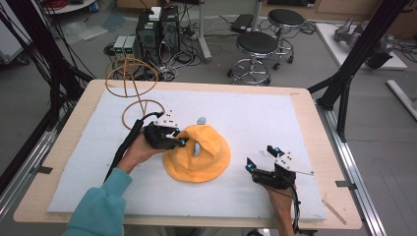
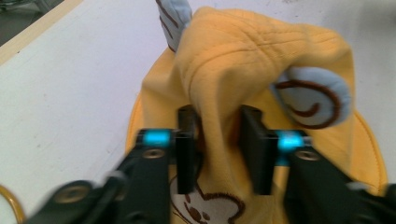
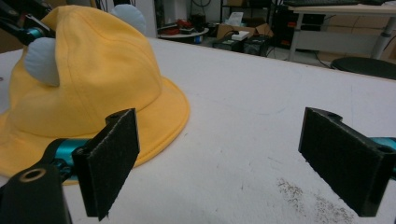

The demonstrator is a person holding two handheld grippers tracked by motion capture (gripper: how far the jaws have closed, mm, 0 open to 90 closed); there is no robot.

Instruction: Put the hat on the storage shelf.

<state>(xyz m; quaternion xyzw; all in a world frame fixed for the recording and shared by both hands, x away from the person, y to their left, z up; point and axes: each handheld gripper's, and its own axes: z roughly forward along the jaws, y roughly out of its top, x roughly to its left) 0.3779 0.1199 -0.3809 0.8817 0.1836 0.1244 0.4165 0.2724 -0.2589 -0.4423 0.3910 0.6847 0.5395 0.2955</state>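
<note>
On white table cover (image 1: 246, 118) — stools (image 1: 257, 44) behind.

Yellow bucket hat (image 1: 199, 156) with 2 pale-blue ears — brim-down on the white mat (image 1: 275, 118), crown pinched.

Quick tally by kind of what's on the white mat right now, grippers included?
Yellow hat, with blue ears: 1
Wire hat stand, at the mat's far left corner: 1
Grippers: 2, the left gripper pinching the hat's crown, the right gripper open beside it
Total: 4
</note>
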